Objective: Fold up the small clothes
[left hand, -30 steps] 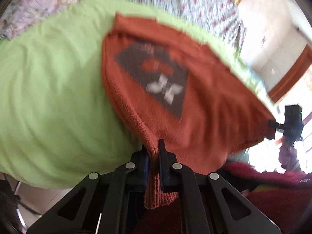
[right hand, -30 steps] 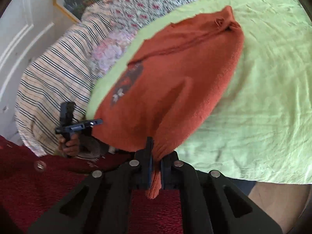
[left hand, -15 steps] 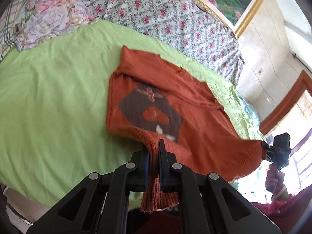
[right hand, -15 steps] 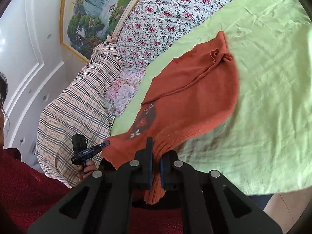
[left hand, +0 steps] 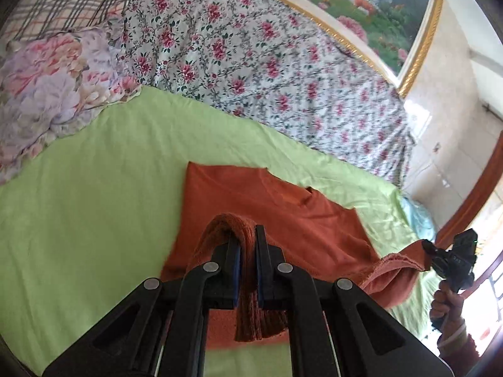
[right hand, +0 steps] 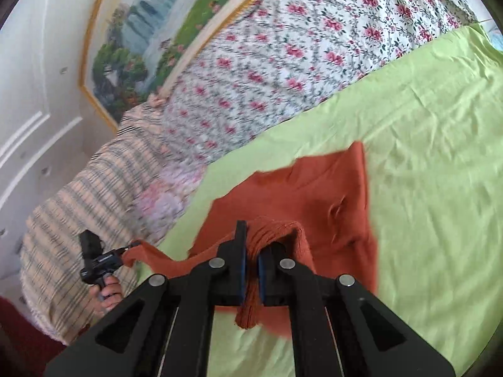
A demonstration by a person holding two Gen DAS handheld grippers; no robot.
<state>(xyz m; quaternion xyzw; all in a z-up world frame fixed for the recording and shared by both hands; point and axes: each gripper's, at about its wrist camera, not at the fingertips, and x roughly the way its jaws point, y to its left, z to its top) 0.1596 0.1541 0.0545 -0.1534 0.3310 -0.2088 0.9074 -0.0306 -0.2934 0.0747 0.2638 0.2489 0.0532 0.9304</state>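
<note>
A small rust-orange knit sweater (left hand: 283,207) lies on the light green sheet (left hand: 94,207), its far part flat. My left gripper (left hand: 246,235) is shut on one ribbed hem corner, which drapes over the fingers. My right gripper (right hand: 251,238) is shut on the other hem corner of the sweater (right hand: 314,194). The hem is lifted and carried over the body, so the dark printed patch is hidden. The right gripper also shows in the left wrist view (left hand: 452,257), the left gripper in the right wrist view (right hand: 100,260).
A floral quilt (left hand: 267,50) lies behind the sheet, with a flowered pillow (left hand: 47,88) and a checked blanket (right hand: 78,207) at the left. A framed painting (right hand: 157,31) hangs on the wall. The sheet (right hand: 440,157) spreads to the right.
Both grippers have carried the hem forward over the sweater's body, which now lies flat on the sheet. The printed patch seen before is now covered.
</note>
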